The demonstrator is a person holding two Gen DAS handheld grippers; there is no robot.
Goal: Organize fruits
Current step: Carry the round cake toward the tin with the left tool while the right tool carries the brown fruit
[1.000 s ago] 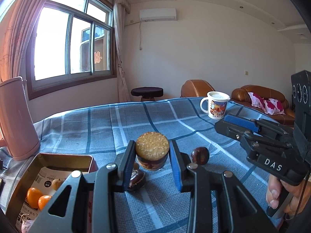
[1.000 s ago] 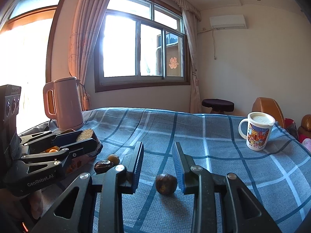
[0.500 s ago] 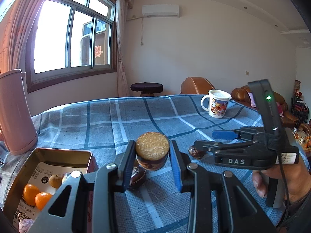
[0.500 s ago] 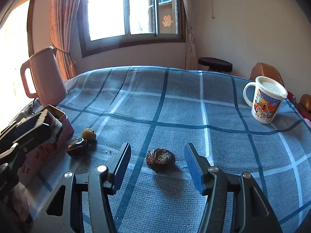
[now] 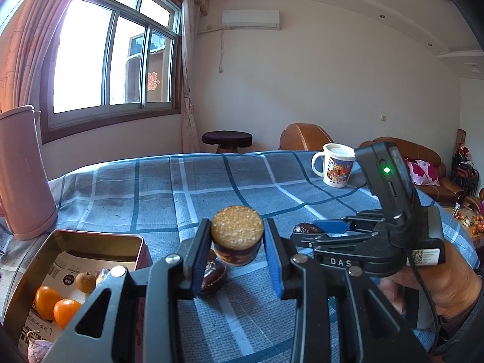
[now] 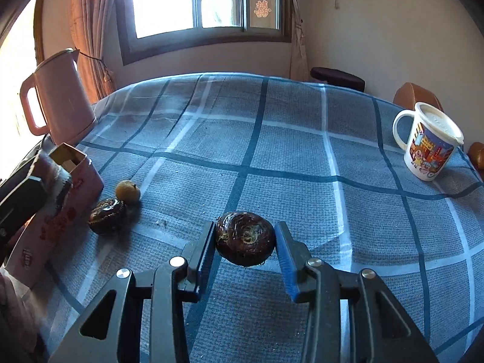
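Observation:
My left gripper [image 5: 236, 243] is shut on a round piece with a tan grainy top and a dark skin [image 5: 236, 227], held above the blue checked cloth. My right gripper [image 6: 245, 237] points down at the table. Its jaws are closing, and both pads touch the sides of a dark brown round fruit [image 6: 245, 239] lying on the cloth. That fruit [image 5: 304, 228] also shows in the left wrist view between the right gripper's fingertips. A second dark fruit [image 6: 106, 214] and a small yellowish one [image 6: 127, 191] lie beside an open tin box [image 5: 99, 235] holding oranges [image 5: 45, 301].
A pink kettle [image 6: 60, 99] stands at the far left behind the tin. A lidded cartoon mug [image 6: 429, 145] sits at the right near the table edge. A person's hand [image 5: 438, 287] holds the right gripper. A stool and sofas stand beyond the table.
The right gripper tipped down and came in over the dark fruit, spread its jaws, then drew them in onto its sides. The left gripper stayed put with its piece.

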